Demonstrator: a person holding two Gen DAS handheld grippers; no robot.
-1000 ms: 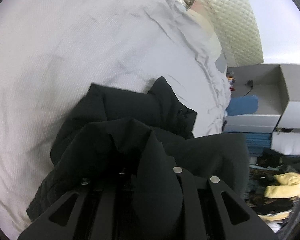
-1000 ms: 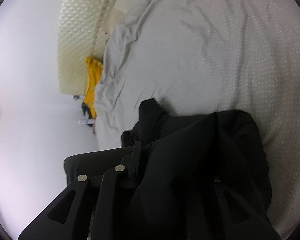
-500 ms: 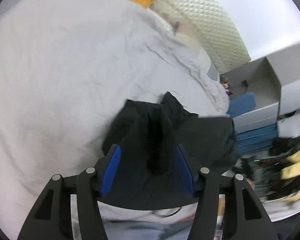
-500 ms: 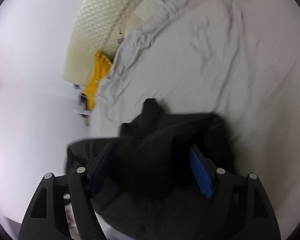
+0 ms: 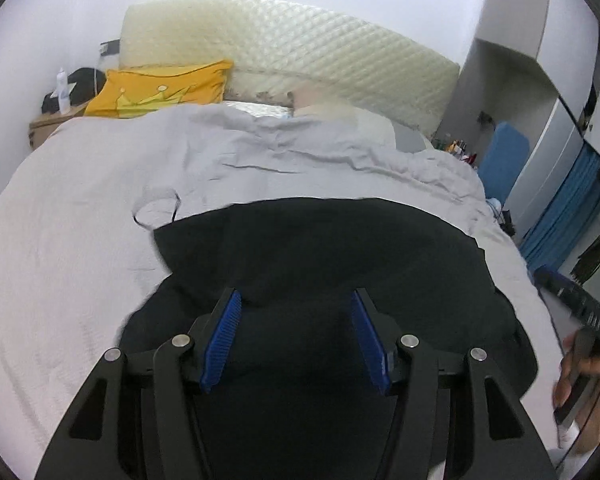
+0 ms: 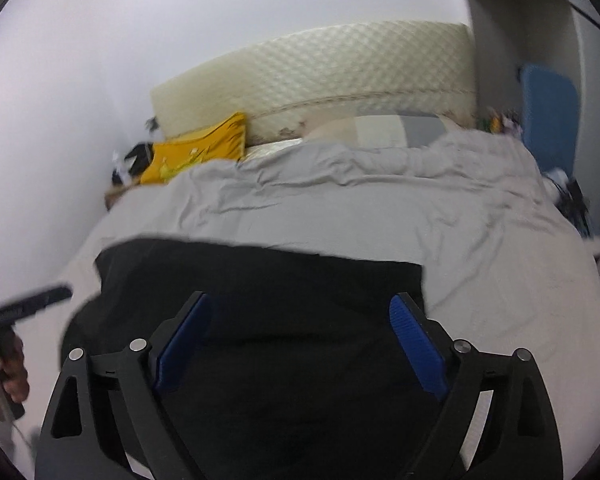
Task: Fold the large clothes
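A large black garment (image 5: 320, 248) lies spread flat on the grey bed sheet (image 5: 80, 220), with its far edge straight. My left gripper (image 5: 296, 300) hovers over the near part, open, blue pads (image 5: 224, 332) bare and apart from the cloth. In the right wrist view the same garment (image 6: 260, 280) fills the lower middle. Above it, the jaws of my right gripper (image 6: 300, 300) are opening wide, with nothing pressed between the pads (image 6: 416, 344). Each view catches the other hand at its edge: a hand (image 5: 580, 372) on a black handle at the right, and a hand (image 6: 4, 360) at the left.
A yellow pillow (image 5: 160, 88) and a quilted cream headboard (image 5: 320, 48) stand at the far end of the bed. A bedside stand holds a bottle (image 5: 62, 90) at the far left. Grey shelves and a blue panel (image 5: 504, 160) line the right side.
Both grippers let go of the bunched black garment and opened. Both pulled back and rolled upright, so the headboard now shows ahead. The garment now lies flat on the bed.
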